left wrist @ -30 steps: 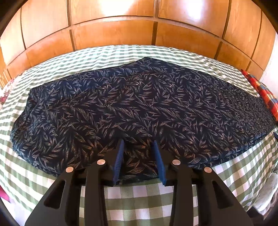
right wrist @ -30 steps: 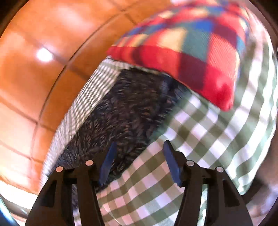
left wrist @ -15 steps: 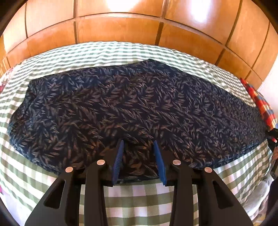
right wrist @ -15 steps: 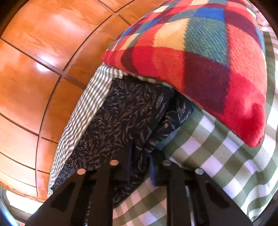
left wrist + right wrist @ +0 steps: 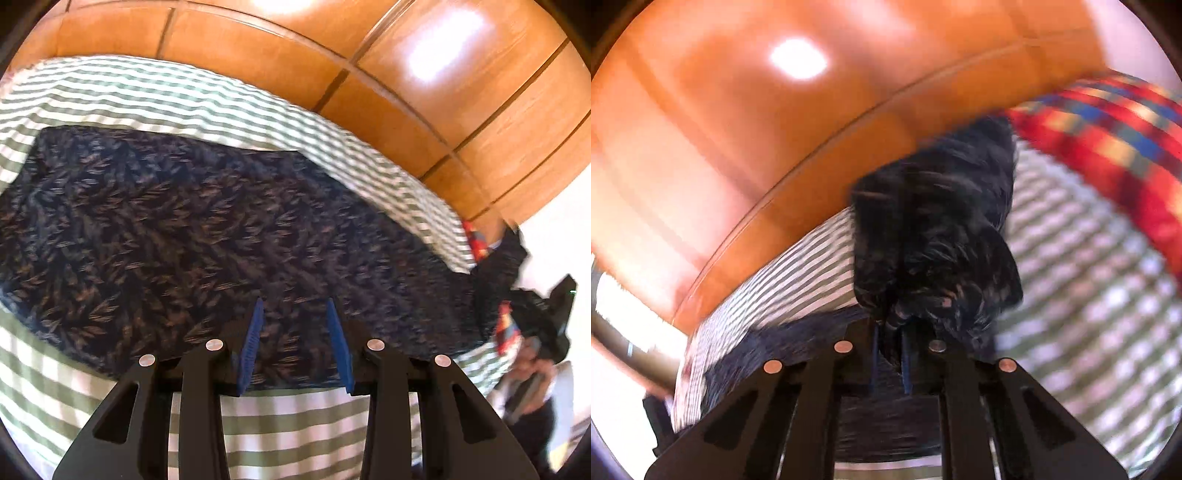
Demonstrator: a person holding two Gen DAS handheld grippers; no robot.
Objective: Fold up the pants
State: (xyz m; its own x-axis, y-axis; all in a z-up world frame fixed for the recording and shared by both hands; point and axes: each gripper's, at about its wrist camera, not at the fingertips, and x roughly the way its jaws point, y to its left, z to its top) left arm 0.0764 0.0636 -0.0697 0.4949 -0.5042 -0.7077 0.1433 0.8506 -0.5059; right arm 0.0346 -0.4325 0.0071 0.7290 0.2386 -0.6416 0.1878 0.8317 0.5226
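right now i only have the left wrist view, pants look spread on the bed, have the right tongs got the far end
observer: yes, the right tongs are shut on a bunch of the pants.
operator: bunch lying on the bed or up
observer: up, raised above the checked bedcover, in front of the wooden headboard.
operator: pillow in the way
observer: the plaid pillow sits right of the bunch; blur hides whether they touch.
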